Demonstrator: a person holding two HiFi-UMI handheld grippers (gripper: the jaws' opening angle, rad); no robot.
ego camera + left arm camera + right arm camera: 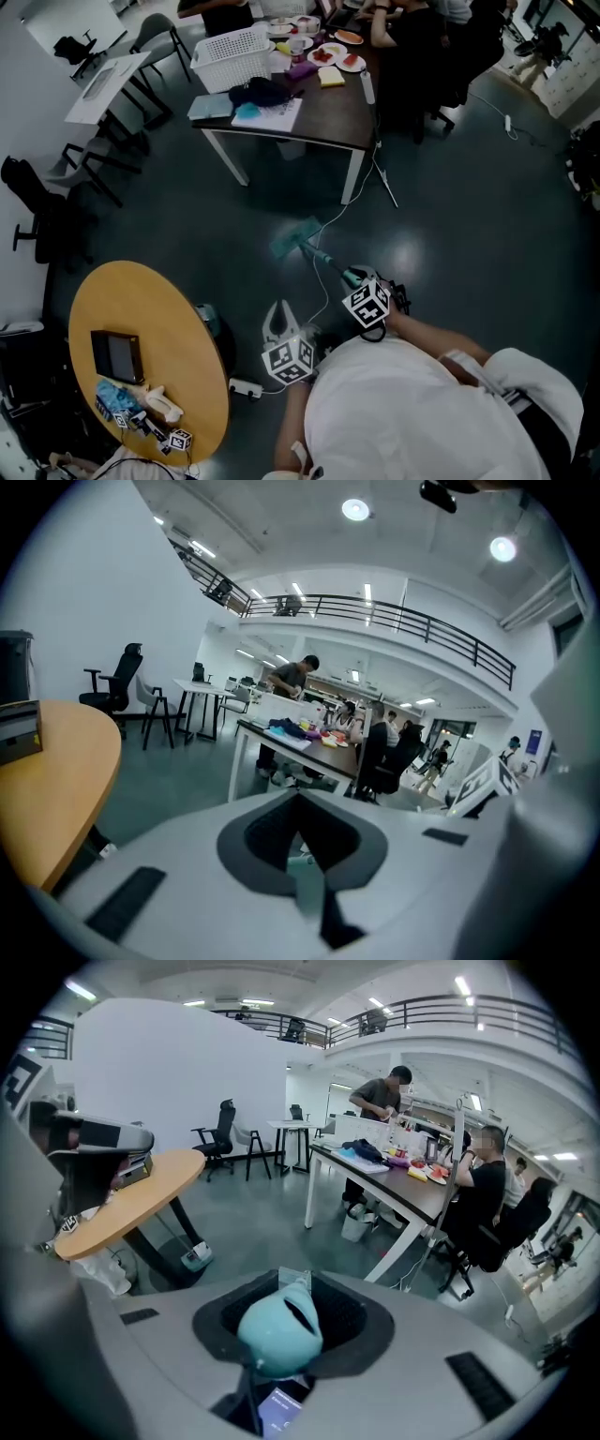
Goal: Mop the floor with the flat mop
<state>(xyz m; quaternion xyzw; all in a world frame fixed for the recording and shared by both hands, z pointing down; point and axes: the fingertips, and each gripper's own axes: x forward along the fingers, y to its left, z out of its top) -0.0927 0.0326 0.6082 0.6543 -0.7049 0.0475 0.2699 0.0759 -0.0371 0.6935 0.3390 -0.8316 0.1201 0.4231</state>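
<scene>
The person's white-clad shoulders (422, 412) fill the head view at 5 o'clock, with both claws just ahead of them. The right claw (355, 279) is clamped on the rounded teal end of the flat mop (294, 240). Its handle slants away toward 11 o'clock, and its head lies flat on the dark, glossy floor (450, 216), just short of the long surface. The left claw (277, 315) sits at 7 o'clock from the right one, apart from the handle, its jaws drawn together on nothing I can make out.

With only one claw on the very tip, the handle could twist or swing wide on a push. A white cable (328, 221) trails from under the long surface and passes right beside the mop head. A forward stroke could snag it and tug whatever it feeds. A power strip (246, 386) lies on the floor at 7 o'clock, where a wet pad would be a hazard.

The long dark surface (328, 117) at 12 o'clock carries a white basket (231, 49), papers and plates of food, and people sit along its far side. A round wooden surface (178, 314) at 8 o'clock holds a dark tablet (116, 354) and small clutter. Chairs (42, 211) stand at 10 o'clock. The gripper views show a railed mezzanine (394, 621) above the room.
</scene>
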